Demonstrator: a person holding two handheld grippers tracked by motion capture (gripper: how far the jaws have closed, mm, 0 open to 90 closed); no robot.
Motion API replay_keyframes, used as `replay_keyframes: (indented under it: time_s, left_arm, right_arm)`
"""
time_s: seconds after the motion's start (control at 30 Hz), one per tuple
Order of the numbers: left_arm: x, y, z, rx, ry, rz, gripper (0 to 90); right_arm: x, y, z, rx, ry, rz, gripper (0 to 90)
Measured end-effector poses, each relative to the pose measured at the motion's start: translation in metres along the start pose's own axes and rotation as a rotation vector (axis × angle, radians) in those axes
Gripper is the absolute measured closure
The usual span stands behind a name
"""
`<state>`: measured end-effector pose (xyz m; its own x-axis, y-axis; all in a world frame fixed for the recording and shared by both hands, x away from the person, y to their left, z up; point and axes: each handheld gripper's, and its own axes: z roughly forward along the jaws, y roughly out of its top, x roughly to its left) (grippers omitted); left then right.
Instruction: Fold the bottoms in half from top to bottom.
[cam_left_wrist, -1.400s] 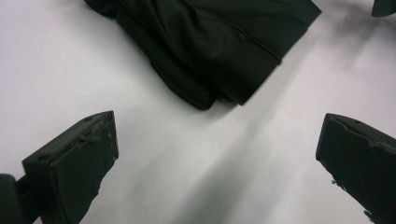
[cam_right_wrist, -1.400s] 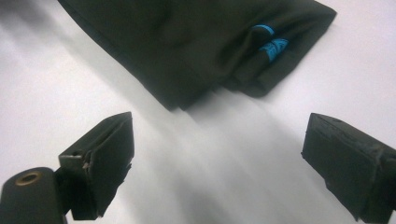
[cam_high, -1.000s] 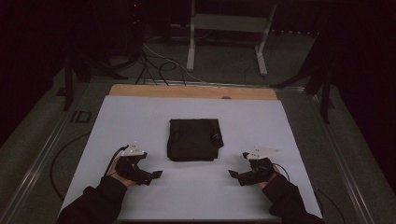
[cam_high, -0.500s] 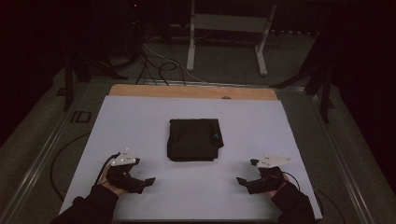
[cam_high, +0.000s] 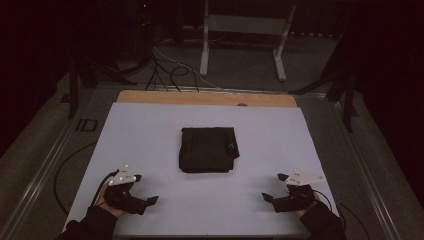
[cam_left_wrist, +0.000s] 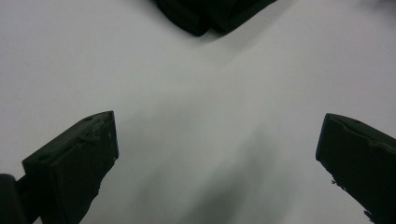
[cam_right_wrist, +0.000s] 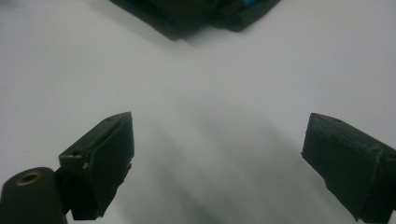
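A folded black cloth (cam_high: 207, 149) with a small blue tag lies flat in the middle of the white table top (cam_high: 150, 130). My left gripper (cam_high: 145, 204) rests near the front left edge, open, with nothing between its jaws. My right gripper (cam_high: 272, 196) sits near the front right edge, also open and empty. In the left gripper view the cloth's corner (cam_left_wrist: 210, 14) shows at the top, beyond the spread jaws. The right gripper view has the cloth (cam_right_wrist: 196, 16) at its top edge, with a bit of blue on it.
A wooden strip (cam_high: 205, 98) runs along the table's far edge. Behind it stand a metal frame (cam_high: 245, 35) and loose cables (cam_high: 170, 65) on the dark floor. A cable (cam_high: 70, 165) trails off the table's left side.
Both grippers have drawn back from the cloth toward the front edge of the table and moved a little outward. The cloth has stayed in place.
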<state>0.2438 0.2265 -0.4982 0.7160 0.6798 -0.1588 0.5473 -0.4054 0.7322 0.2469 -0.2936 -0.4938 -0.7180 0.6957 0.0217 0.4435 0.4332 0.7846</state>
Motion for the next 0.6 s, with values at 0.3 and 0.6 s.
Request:
replay_keyframes:
  time_s: [0.3,0.6]
  left_arm:
    - [0.0013,-0.0046,-0.0075,-0.012,0.017,-0.003,0.0]
    - [-0.002,-0.0036,-0.0055,-0.006,0.023,0.017,0.0]
  right_arm:
    - [0.0003,0.0011,0.0049,0.01,0.012,-0.017,9.2]
    - [-0.0006,0.0017,0.005,0.008,0.012,-0.02,9.3]
